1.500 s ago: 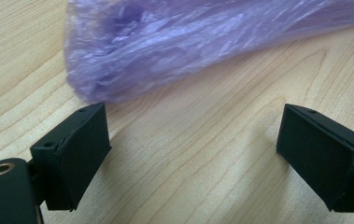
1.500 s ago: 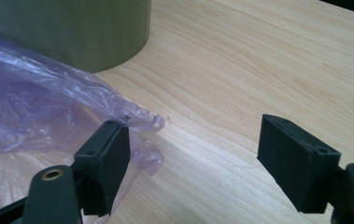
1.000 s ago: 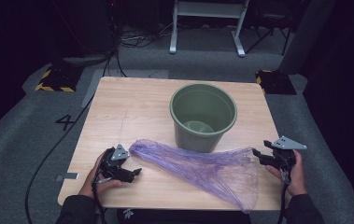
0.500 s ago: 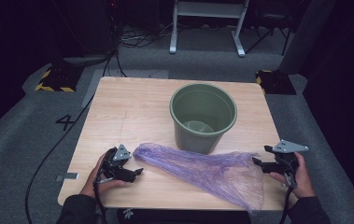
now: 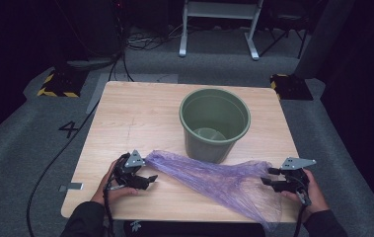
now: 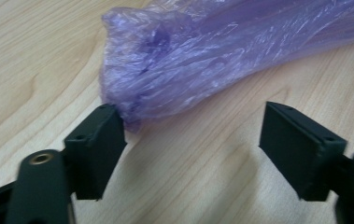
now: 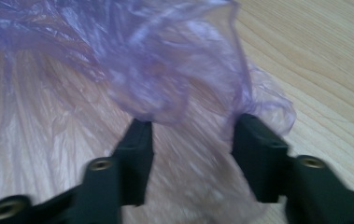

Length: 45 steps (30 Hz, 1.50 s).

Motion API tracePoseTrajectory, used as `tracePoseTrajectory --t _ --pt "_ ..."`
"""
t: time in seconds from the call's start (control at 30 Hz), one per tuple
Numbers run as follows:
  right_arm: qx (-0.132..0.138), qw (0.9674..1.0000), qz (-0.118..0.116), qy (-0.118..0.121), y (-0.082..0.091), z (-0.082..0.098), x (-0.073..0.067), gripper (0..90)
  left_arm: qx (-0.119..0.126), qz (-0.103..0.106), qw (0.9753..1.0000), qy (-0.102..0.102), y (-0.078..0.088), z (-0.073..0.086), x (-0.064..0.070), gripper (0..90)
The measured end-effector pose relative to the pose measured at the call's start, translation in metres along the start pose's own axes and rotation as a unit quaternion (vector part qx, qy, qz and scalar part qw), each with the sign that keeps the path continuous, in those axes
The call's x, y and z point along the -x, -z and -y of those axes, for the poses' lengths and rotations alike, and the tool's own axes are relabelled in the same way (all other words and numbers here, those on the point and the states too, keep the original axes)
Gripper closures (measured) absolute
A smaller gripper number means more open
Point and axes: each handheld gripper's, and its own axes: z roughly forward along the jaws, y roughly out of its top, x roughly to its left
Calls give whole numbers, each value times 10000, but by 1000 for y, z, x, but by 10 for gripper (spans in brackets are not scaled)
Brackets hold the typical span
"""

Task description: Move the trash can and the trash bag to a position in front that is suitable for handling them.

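Purple crinkled plastic bag (image 5: 214,175) lies stretched across my light wooden bench (image 5: 140,118), in front of the green plastic bucket (image 5: 215,123). My left tool (image 5: 142,178), spread and just narrowing, has one pad touching the bag's bunched end. My right tool (image 5: 268,177), closing, straddles loose film at the other end without pinching it.

Both forearms come in from the near table edge, each hand wrapped around a black two-jaw gripper. The left gripper (image 5: 142,178) lies low, jaws wide apart and just closing a little. The right gripper (image 5: 269,177), topped by a grey three-cornered plate, points left, its jaws half apart and just narrowing.
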Motion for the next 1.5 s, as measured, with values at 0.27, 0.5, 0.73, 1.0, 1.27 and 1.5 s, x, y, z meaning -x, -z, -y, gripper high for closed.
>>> tracePoseTrajectory --t 0.27,0.5,0.73,1.0,1.27,1.5 --pt "379 9990 250 40 -9 0 16 891 5 81 9997 -213 -2 -2 0 493" --pt "450 9962 746 0 -13 -17 39 876 27 229 9991 -361 0 -2 1 711" --pt "377 9929 1068 -373 8 -25 46 354 -106 268 9986 -449 2 4 5 791" --pt "545 9929 1001 -336 44 -8 25 285 -73 223 9989 -408 9 9 6 832" --pt "626 9953 707 -216 71 15 -1 239 23 191 9993 -329 9 9 6 675" --pt "255 9994 -175 155 64 38 -28 290 213 69 9997 -68 13 8 4 309"
